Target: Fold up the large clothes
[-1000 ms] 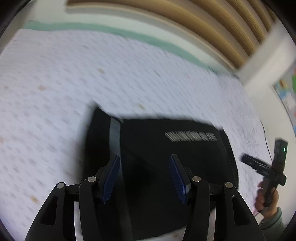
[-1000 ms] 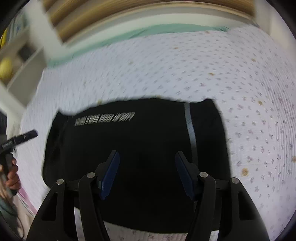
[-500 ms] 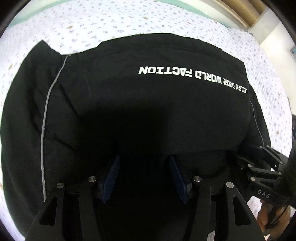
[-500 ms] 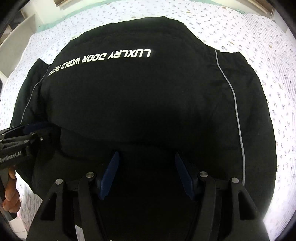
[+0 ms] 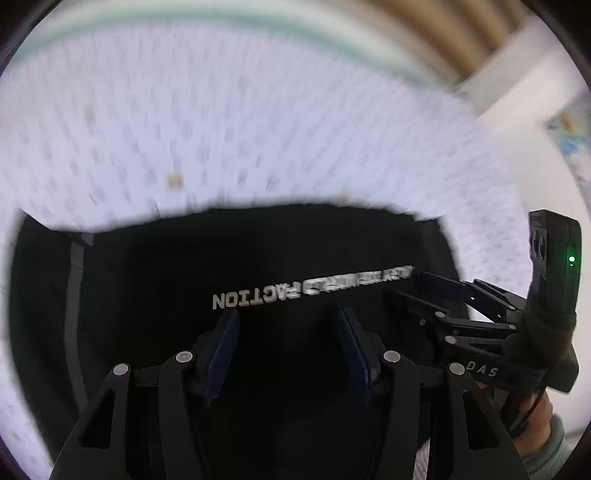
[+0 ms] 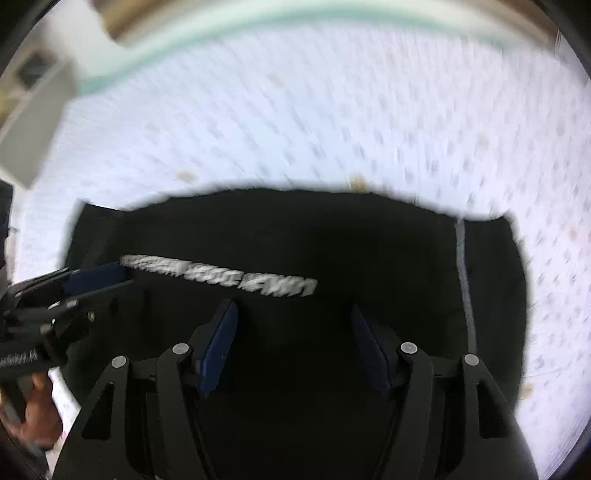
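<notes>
A black garment [image 5: 155, 280] with white lettering [image 5: 258, 295] and a thin grey stripe lies folded flat on a white patterned bedsheet [image 5: 240, 129]. It also shows in the right wrist view [image 6: 369, 251]. My left gripper [image 5: 288, 343] is open and empty, above the garment's near part. My right gripper [image 6: 293, 339] is open and empty too, above the same garment. Each gripper shows in the other's view: the right one [image 5: 443, 291] at the garment's right edge, the left one [image 6: 92, 280] at its left edge. Both views are motion-blurred.
A pale green band [image 5: 92, 33] runs along the bed's far edge below a wooden slatted headboard [image 5: 461, 26]. A white shelf unit [image 6: 33, 122] stands at the left of the bed. A white wall [image 5: 517, 118] rises at the right.
Both grippers have lifted back from close over the garment, so more bedsheet and the headboard show again. Both stay open and empty.
</notes>
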The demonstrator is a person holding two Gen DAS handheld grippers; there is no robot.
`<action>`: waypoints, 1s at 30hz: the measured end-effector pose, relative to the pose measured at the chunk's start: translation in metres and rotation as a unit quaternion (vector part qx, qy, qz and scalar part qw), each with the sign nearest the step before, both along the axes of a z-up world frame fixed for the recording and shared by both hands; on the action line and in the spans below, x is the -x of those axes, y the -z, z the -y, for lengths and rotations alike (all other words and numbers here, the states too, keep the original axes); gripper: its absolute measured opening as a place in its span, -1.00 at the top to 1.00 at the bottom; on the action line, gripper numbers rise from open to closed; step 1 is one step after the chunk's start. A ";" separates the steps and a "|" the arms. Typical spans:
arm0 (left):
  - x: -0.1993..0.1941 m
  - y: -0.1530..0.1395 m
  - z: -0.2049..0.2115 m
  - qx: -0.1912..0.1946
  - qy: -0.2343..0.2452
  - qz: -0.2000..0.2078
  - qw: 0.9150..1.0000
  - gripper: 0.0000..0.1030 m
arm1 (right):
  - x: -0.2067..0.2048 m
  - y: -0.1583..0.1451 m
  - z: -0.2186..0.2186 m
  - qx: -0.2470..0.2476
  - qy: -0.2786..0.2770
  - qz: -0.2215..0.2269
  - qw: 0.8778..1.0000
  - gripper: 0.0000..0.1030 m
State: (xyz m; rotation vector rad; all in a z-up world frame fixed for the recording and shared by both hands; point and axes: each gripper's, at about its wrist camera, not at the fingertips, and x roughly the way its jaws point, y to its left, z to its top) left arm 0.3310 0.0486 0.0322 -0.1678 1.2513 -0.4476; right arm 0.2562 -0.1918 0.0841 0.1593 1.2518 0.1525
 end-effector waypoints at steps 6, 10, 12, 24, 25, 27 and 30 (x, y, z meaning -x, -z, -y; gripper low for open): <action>-0.022 0.044 0.011 -0.055 0.009 -0.023 0.998 -0.08 | -0.011 0.040 0.004 -0.006 0.012 -0.022 1.000 -0.30; -0.009 0.016 0.013 -0.058 0.026 0.001 0.998 -0.09 | 0.000 0.016 0.008 -0.025 0.012 -0.009 1.000 -0.31; 0.000 -0.001 0.009 -0.052 0.037 0.020 0.998 -0.09 | 0.013 -0.008 0.025 -0.049 0.005 0.014 0.999 -0.31; 0.086 0.031 -0.033 0.003 0.018 -0.030 0.999 -0.09 | 0.113 0.014 0.004 0.021 -0.035 -0.021 0.999 -0.30; 0.085 0.039 -0.038 0.016 0.000 -0.038 0.999 -0.08 | 0.113 0.019 0.003 0.019 -0.030 -0.021 0.999 -0.30; 0.085 0.036 -0.044 0.036 -0.024 -0.042 0.998 -0.09 | 0.111 0.014 0.004 0.017 -0.015 -0.021 1.000 -0.30; 0.091 0.014 -0.055 0.042 -0.032 -0.025 0.998 -0.09 | 0.114 -0.002 0.012 -0.002 -0.002 -0.022 1.000 -0.31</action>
